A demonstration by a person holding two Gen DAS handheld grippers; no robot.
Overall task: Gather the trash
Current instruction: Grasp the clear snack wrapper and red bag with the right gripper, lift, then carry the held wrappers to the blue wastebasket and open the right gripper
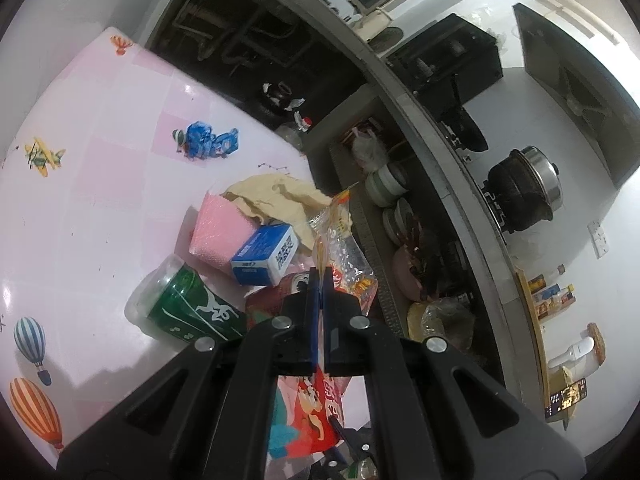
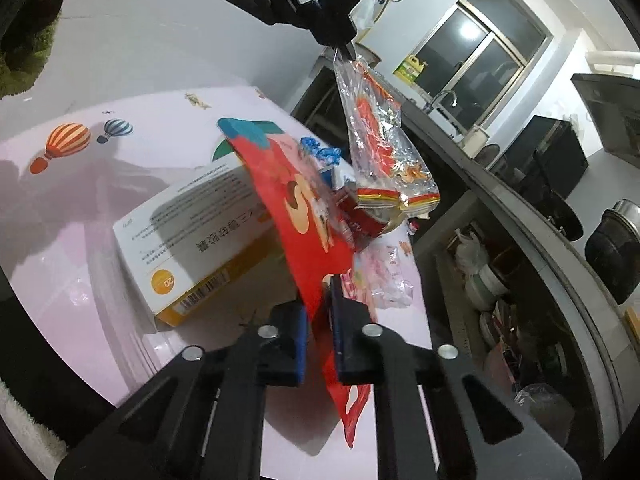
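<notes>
Meanwhile, each hand-held gripper pinches one wrapper: left point(image 1: 319, 280) clear wrapper point(image 2: 380, 152), right point(image 2: 320, 312) red wrapper point(image 2: 288, 200).

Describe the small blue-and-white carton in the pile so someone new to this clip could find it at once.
Start at the pink table printed with balloons and planes, then go to the litter heap at its near edge. The blue-and-white carton lies between the pink sponge and the green cup lying on its side. It alone in the heap is a small blue-and-white box.
</notes>
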